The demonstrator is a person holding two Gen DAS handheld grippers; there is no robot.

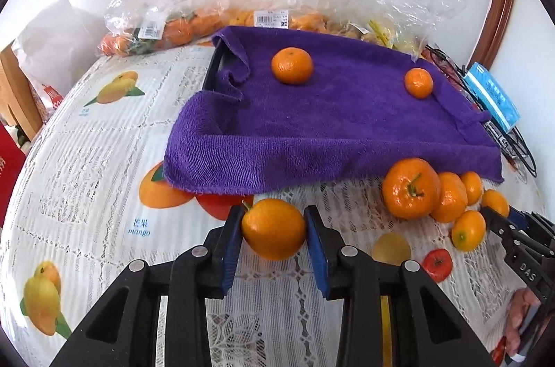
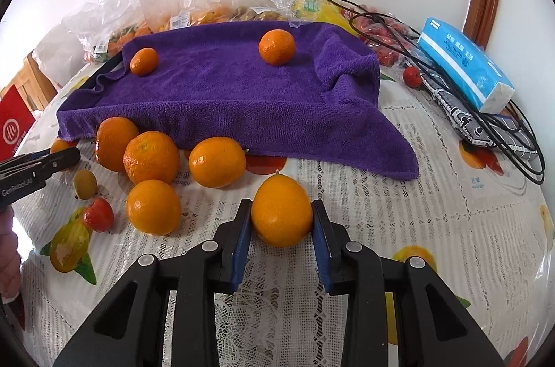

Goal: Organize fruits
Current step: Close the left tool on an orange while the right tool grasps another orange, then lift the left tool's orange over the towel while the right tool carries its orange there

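Each hand-held gripper grips one orange, ready for the tray.
The left hand-held gripper [image 1: 274,230] squeezes an orange [image 1: 274,228]; the right hand-held gripper [image 2: 281,217] squeezes another [image 2: 281,216]. The purple towel [image 2: 225,89] at 12 o'clock cushions two oranges [image 2: 276,47]; more wait on the desk [image 2: 399,228].

The left gripper [image 1: 274,228] is low over the table and points ahead. Its two blue pads [image 1: 231,249] squeeze an orange [image 1: 274,229] from both sides. The right gripper [image 2: 281,223] does the same, with its blue pads [image 2: 241,244] tight on another orange [image 2: 281,216]. The two grippers sit side by side.
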